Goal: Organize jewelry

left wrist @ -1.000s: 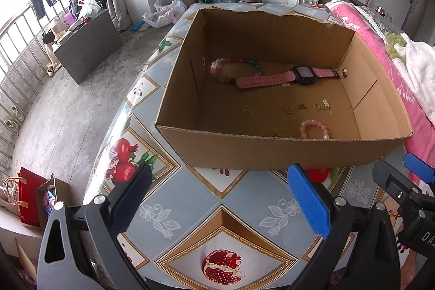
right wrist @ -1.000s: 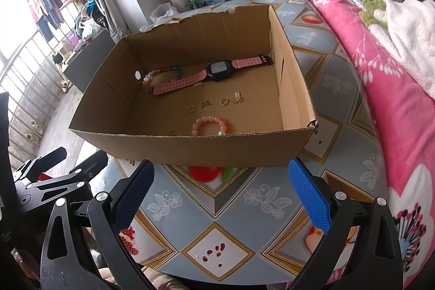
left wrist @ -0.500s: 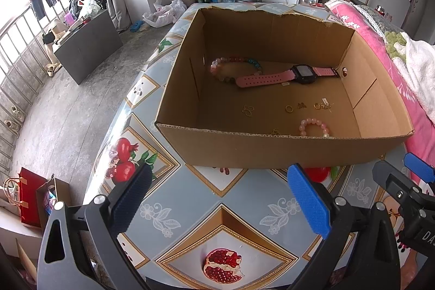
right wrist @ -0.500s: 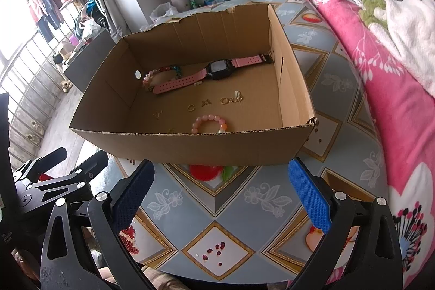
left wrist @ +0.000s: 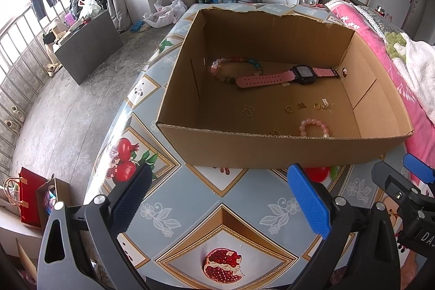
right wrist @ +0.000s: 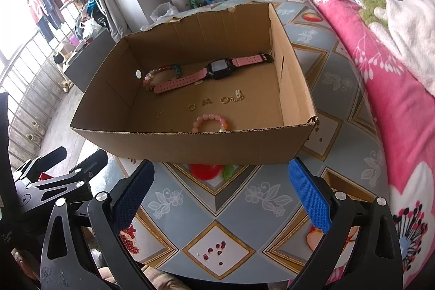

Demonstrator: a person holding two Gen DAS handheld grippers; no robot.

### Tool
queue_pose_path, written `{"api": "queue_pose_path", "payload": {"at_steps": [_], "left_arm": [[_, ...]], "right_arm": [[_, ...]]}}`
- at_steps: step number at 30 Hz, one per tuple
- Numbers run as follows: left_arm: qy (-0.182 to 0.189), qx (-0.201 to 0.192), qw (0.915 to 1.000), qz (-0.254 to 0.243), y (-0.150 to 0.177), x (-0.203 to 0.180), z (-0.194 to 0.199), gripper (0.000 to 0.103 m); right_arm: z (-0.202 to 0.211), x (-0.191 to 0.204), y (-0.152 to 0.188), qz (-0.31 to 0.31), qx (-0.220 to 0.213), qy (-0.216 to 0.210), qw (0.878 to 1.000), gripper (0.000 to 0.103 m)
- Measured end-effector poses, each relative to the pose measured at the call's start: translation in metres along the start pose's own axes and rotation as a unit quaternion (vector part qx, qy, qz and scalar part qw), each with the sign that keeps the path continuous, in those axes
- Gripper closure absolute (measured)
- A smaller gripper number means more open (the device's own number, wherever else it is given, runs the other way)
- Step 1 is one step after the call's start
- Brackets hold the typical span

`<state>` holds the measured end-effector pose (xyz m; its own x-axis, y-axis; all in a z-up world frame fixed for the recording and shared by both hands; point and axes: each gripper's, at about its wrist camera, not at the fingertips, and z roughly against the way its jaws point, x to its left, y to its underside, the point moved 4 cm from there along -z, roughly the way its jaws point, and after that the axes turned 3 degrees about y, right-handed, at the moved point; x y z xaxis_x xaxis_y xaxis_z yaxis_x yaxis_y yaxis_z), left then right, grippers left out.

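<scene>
An open cardboard box stands on the patterned table. Inside lie a pink watch, a multicoloured bead bracelet, a pink bead bracelet near the front wall, and several small gold rings and charms. My left gripper is open and empty, in front of the box. My right gripper is open and empty, also in front of the box, to the left gripper's right.
The table has a fruit-patterned cloth. A pink blanket lies along the right side. The table's left edge drops to the floor. Each gripper shows at the edge of the other's view.
</scene>
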<state>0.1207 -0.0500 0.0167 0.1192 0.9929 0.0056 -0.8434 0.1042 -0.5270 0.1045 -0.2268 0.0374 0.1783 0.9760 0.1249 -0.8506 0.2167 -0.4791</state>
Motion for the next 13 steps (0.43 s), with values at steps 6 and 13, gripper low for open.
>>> {"api": "queue_pose_path", "payload": {"at_steps": [6, 13], "left_arm": [[0.0, 0.0, 1.0, 0.0, 0.0, 0.0, 0.0001, 0.005], [0.001, 0.0, 1.0, 0.0, -0.0002, 0.0002, 0.0002, 0.005]], "right_arm": [[0.0002, 0.0008, 0.0005, 0.0, 0.0, 0.0, 1.0, 0.008], [0.0004, 0.0017, 0.0005, 0.001, -0.001, 0.001, 1.0, 0.008]]}}
